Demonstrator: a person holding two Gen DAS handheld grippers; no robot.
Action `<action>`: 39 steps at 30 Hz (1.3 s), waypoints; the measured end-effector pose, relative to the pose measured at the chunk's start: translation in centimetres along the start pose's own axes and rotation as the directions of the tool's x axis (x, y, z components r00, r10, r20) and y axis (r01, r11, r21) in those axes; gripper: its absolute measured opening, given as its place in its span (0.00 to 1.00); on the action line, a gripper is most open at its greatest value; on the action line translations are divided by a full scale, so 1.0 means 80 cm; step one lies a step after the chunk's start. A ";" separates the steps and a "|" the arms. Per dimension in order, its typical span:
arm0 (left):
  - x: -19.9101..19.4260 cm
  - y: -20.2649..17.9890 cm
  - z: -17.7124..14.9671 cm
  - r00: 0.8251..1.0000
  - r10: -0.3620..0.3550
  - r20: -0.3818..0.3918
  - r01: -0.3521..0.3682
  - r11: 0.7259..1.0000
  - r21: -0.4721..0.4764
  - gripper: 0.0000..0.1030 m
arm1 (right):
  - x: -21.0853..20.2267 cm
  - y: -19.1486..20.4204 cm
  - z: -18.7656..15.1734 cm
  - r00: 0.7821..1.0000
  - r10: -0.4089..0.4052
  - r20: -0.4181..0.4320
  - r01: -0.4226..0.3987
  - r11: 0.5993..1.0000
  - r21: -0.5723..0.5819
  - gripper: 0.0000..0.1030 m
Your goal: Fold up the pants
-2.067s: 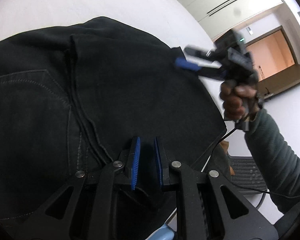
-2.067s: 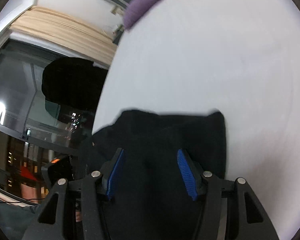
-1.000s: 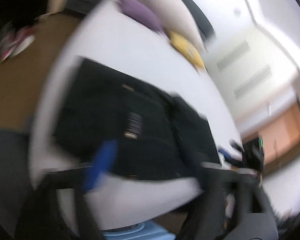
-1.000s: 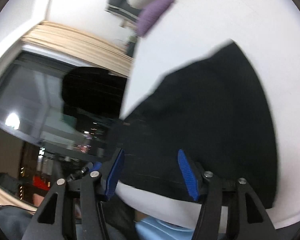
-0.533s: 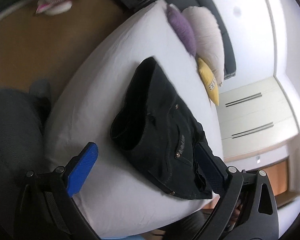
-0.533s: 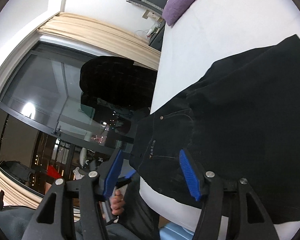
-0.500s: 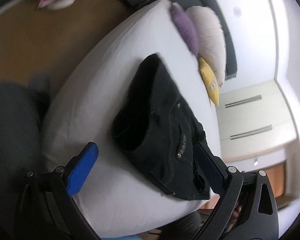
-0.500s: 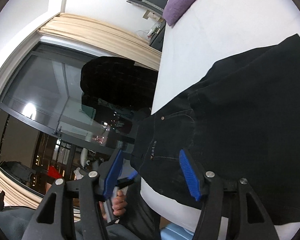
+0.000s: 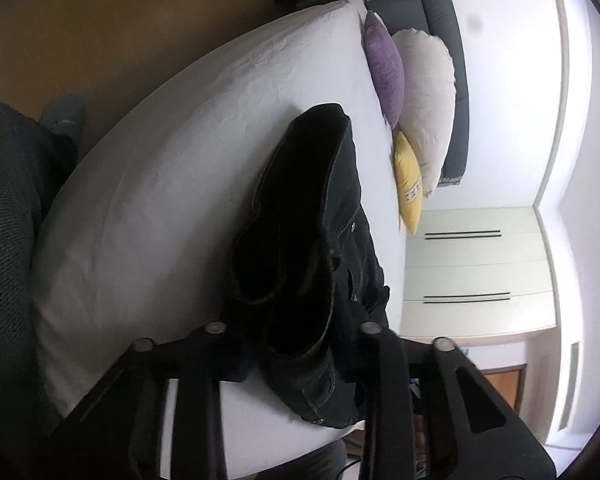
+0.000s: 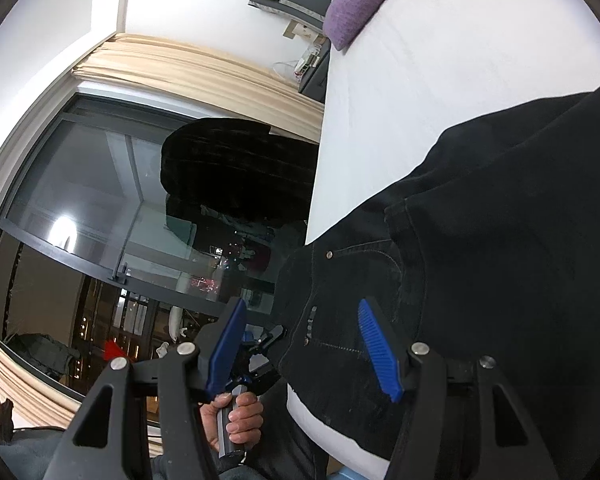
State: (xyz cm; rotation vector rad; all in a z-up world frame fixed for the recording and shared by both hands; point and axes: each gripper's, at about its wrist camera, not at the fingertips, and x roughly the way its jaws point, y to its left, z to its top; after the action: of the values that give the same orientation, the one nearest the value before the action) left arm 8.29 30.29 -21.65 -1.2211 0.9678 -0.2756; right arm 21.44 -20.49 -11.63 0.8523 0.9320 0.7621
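I see a bed under a white sheet, brown floor to its left, and a purple cushion, white pillow and yellow cushion against the dark headboard, with white wardrobe doors further right. Black jeans, folded into a thick bundle with rivets and stitching showing, lie on the bed's near edge. My left hand-held gripper is closing, jaws either side of the bundle's near end; I cannot tell whether they pinch it. In the right wrist view, my right hand-held gripper stands partly open and empty over the jeans' waistband, beside a dark window.
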 end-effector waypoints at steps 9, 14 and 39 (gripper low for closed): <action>0.000 -0.021 0.000 1.000 0.005 0.017 -0.006 0.998 0.056 0.13 | 0.055 0.000 0.018 0.989 -0.086 -0.121 0.085 0.996 -0.014 0.61; 0.000 -0.049 0.001 0.999 0.020 0.027 -0.023 0.993 0.117 0.13 | 0.083 -0.056 0.017 0.955 -0.206 -0.213 0.229 0.969 0.089 0.52; 0.202 -0.371 -0.177 0.976 0.149 -0.157 0.033 0.616 0.787 0.12 | -0.070 -0.028 0.058 0.991 -0.131 0.026 0.129 0.989 0.069 0.70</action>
State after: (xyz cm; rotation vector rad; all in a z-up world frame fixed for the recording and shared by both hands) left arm 16.21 -0.51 -3.51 -0.3315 0.9034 -0.7113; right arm 23.78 -27.54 -9.99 0.8510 0.9802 0.6069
